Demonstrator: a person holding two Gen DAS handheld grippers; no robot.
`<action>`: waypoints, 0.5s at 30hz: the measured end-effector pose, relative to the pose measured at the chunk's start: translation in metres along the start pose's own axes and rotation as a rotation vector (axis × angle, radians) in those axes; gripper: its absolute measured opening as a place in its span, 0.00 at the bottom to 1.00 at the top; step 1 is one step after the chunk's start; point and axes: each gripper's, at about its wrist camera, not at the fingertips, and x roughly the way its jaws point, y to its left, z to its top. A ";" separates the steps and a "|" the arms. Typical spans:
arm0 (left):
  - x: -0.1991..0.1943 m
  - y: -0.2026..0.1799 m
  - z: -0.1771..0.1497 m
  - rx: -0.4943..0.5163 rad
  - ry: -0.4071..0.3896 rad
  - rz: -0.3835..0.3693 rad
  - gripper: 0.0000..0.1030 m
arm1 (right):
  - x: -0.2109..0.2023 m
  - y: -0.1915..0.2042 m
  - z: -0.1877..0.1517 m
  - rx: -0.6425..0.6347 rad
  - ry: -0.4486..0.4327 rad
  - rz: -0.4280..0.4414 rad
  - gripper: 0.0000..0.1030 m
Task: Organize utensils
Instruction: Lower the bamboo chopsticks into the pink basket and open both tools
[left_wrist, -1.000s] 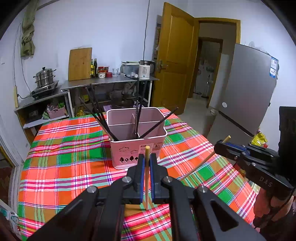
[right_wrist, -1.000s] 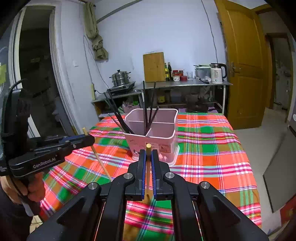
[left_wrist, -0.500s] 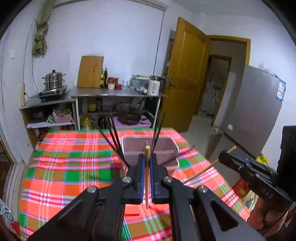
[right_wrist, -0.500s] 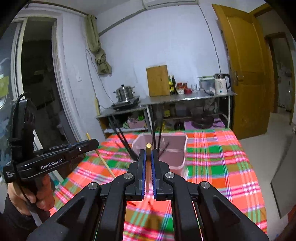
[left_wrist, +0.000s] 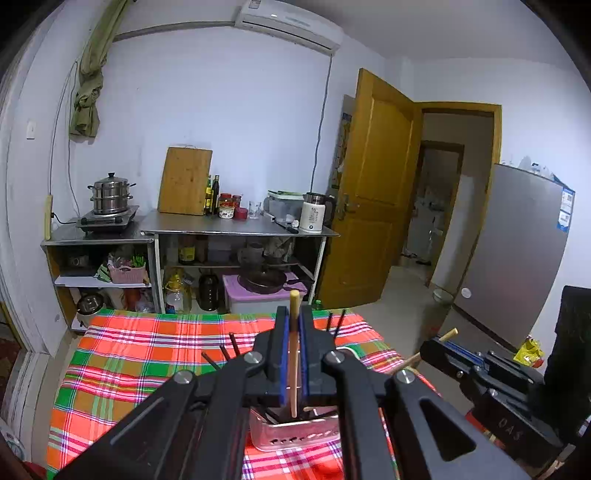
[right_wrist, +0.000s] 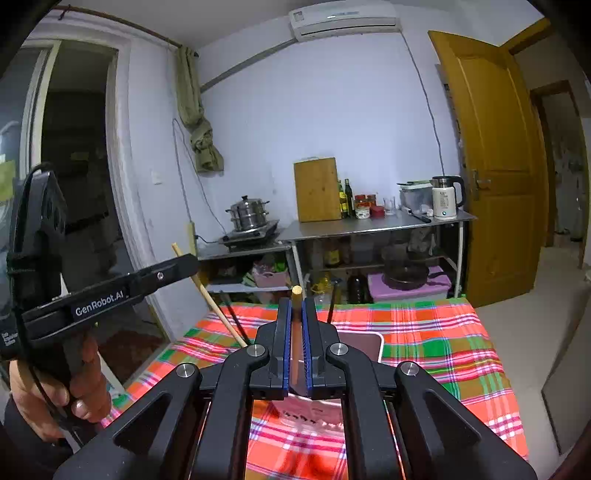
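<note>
My left gripper (left_wrist: 293, 317) is shut on a pale wooden chopstick (left_wrist: 293, 354) that hangs down over a pink utensil holder (left_wrist: 295, 432). Several black chopsticks (left_wrist: 231, 350) stick out of the holder. My right gripper (right_wrist: 296, 314) is shut on a second wooden chopstick (right_wrist: 296, 291), held above the same holder (right_wrist: 364, 345), which is mostly hidden behind the gripper. The right gripper also shows at the right of the left wrist view (left_wrist: 441, 341). The left gripper with its chopstick (right_wrist: 210, 295) shows at the left of the right wrist view.
The holder stands on a table with a red, green and orange plaid cloth (left_wrist: 147, 354). Behind it are steel shelves (left_wrist: 236, 229) with a steamer pot (left_wrist: 110, 194), cutting board (left_wrist: 184, 181), bottles and a kettle (left_wrist: 314, 212). A yellow door (left_wrist: 373, 192) and grey fridge (left_wrist: 517, 258) stand at the right.
Both grippers have risen and come over the holder, each still holding its chopstick. The holder has dropped low in both views, now under and partly behind the fingers.
</note>
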 end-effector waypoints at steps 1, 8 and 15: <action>0.004 0.001 -0.002 -0.001 0.008 -0.001 0.05 | 0.004 -0.001 -0.002 -0.001 0.009 0.000 0.05; 0.041 0.009 -0.026 -0.005 0.107 0.002 0.06 | 0.030 -0.003 -0.021 -0.002 0.085 -0.009 0.05; 0.058 0.013 -0.042 0.004 0.162 0.017 0.06 | 0.046 -0.008 -0.031 0.008 0.131 -0.014 0.05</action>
